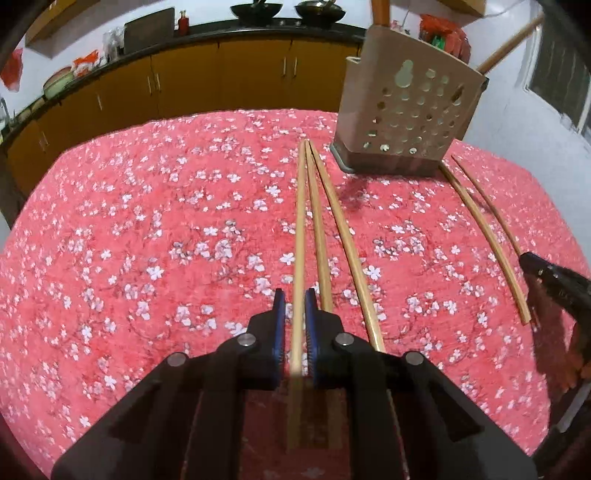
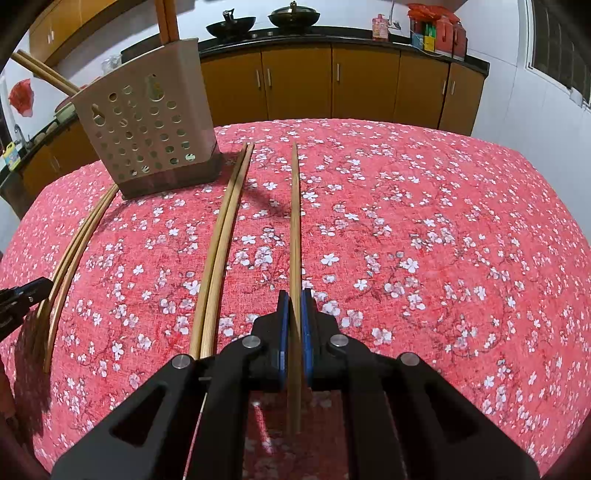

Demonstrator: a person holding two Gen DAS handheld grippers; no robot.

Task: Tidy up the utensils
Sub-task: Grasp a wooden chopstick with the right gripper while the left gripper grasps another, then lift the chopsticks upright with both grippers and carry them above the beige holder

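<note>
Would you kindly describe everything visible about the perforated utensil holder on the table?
The beige perforated plastic utensil holder stands upright on the red floral tablecloth, at its far side. Its wall has rows of round holes and keyhole-shaped hanging slots; a darker base tray sits beneath. Wooden chopsticks already stick out of its top, leaning apart. No tool touches it.

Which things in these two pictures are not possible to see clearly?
- Left wrist view: right gripper blurred, cut by the frame edge.
- Right wrist view: left gripper cut by the left edge.
- Both views: the holder walls hide its inside.
- Near ends of held chopsticks hidden behind gripper bodies.
</note>
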